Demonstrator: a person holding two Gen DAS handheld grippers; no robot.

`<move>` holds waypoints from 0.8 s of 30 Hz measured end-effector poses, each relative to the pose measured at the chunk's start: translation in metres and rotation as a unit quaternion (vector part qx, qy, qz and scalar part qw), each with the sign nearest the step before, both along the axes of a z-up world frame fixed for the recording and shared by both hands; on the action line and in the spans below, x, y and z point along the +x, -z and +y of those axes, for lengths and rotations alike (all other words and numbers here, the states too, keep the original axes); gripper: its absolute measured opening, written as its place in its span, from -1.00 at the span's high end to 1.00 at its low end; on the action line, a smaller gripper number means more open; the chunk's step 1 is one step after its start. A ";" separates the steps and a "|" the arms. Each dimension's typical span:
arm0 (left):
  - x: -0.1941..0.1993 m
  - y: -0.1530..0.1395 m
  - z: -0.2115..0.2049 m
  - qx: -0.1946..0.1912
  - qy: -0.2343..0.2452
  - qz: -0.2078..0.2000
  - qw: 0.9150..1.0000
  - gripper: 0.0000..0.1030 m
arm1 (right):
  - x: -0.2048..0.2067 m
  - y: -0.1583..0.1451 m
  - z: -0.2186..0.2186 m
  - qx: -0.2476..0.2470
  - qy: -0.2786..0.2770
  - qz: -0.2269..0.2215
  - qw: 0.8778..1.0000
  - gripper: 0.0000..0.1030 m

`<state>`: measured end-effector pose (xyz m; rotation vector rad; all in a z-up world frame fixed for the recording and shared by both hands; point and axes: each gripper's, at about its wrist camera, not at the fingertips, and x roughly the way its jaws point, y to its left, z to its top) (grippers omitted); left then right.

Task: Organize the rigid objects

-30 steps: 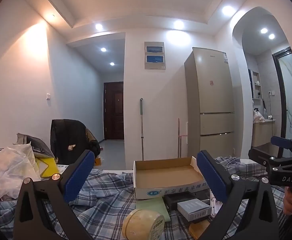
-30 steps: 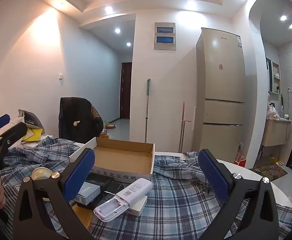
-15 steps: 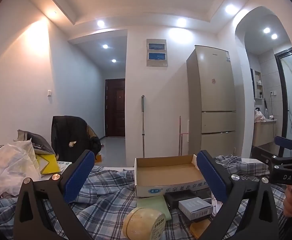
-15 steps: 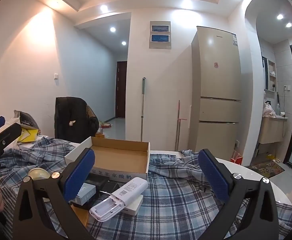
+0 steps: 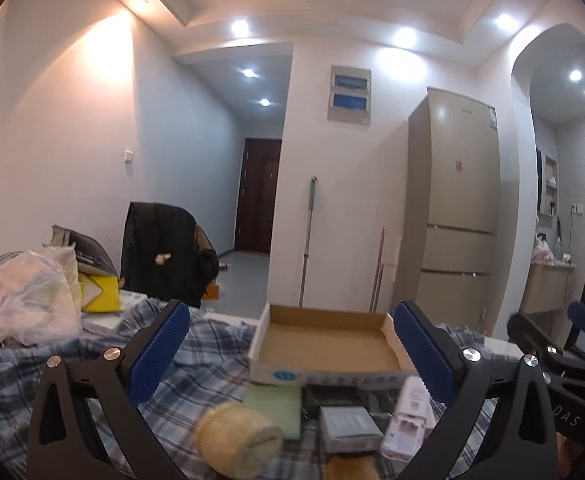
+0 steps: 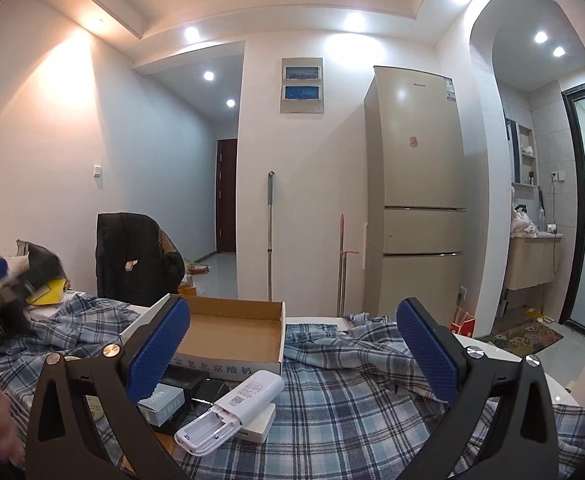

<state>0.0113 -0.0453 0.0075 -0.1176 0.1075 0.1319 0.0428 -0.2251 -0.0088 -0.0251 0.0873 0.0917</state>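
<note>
Evidently unloaded, the left gripper (image 5: 288, 354) and right gripper (image 6: 292, 354) hover spread wide, facing the empty shallow cardboard tray (image 6: 232, 334) at twelve o'clock, likely the destination for the white rectangular remote control (image 6: 230, 412) and neighbouring small boxes lying just before it.

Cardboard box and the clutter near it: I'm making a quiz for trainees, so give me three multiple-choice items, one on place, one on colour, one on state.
1. The white remote lies: A inside the cardboard box; B in front of it on the plaid cloth; C on the fridge.
2. The tool pads are: A blue; B red; C green.
3. The right tool is: A shut on the remote; B shut, holding nothing; C open.

B, it lies outside the box; A, both pads show blue; C, the pads stand wide apart.
</note>
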 end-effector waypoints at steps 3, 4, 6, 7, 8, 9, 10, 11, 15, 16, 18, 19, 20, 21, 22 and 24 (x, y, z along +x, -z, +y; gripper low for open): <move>-0.001 0.005 -0.014 0.012 0.008 0.016 1.000 -1.00 | -0.002 -0.003 -0.004 0.006 0.002 0.001 1.000 -1.00; -0.002 0.006 -0.016 0.013 0.008 0.016 1.000 -1.00 | -0.002 -0.004 -0.006 0.012 0.006 0.002 1.000 -1.00; -0.005 0.005 -0.015 -0.005 0.009 0.013 1.000 -1.00 | -0.002 -0.005 -0.012 0.024 0.010 0.002 1.000 -1.00; -0.007 0.004 -0.016 -0.007 0.008 0.010 1.000 -1.00 | -0.002 -0.006 -0.014 0.028 0.013 0.000 1.000 -1.00; -0.010 0.004 -0.020 0.003 0.001 0.003 1.000 -1.00 | -0.001 -0.006 -0.016 0.028 0.017 -0.001 0.999 -1.00; -0.015 0.004 -0.025 0.014 -0.005 -0.006 1.000 -1.00 | 0.000 -0.007 -0.018 0.027 0.023 -0.001 0.999 -1.00; -0.018 0.003 -0.026 0.017 -0.004 -0.013 1.000 -1.00 | 0.000 -0.008 -0.019 0.028 0.027 -0.001 0.999 -1.00; -0.023 0.002 -0.029 0.018 0.004 -0.025 1.000 -1.00 | 0.001 -0.008 -0.022 0.032 0.030 -0.001 0.999 -1.00; -0.028 0.001 -0.035 0.005 0.026 -0.018 0.999 -1.00 | 0.005 -0.008 -0.026 0.040 0.031 0.010 0.999 -1.00; -0.029 0.003 -0.041 0.005 0.037 -0.008 0.999 -1.00 | 0.006 -0.008 -0.025 0.039 0.030 0.012 0.999 -1.00; -0.031 0.005 -0.046 0.007 0.051 -0.001 0.999 -1.00 | 0.006 -0.007 -0.024 0.035 0.030 0.014 0.999 -1.00; -0.032 0.005 -0.047 0.008 0.055 -0.002 0.998 -1.00 | 0.005 -0.006 -0.024 0.033 0.031 0.014 0.999 -1.00; -0.034 0.005 -0.049 0.009 0.056 -0.002 0.998 -1.00 | 0.005 -0.006 -0.024 0.033 0.031 0.013 0.999 -1.00; -0.035 0.003 -0.049 0.008 0.054 -0.002 0.999 -1.00 | 0.006 -0.006 -0.025 0.035 0.030 0.015 0.999 -1.00; -0.036 0.002 -0.046 0.000 0.055 -0.003 0.998 -1.00 | 0.007 -0.005 -0.025 0.039 0.029 0.019 0.999 -1.00; -0.036 0.001 -0.039 -0.025 0.064 0.004 0.998 -1.00 | 0.009 -0.003 -0.024 0.041 0.026 0.029 0.998 -1.00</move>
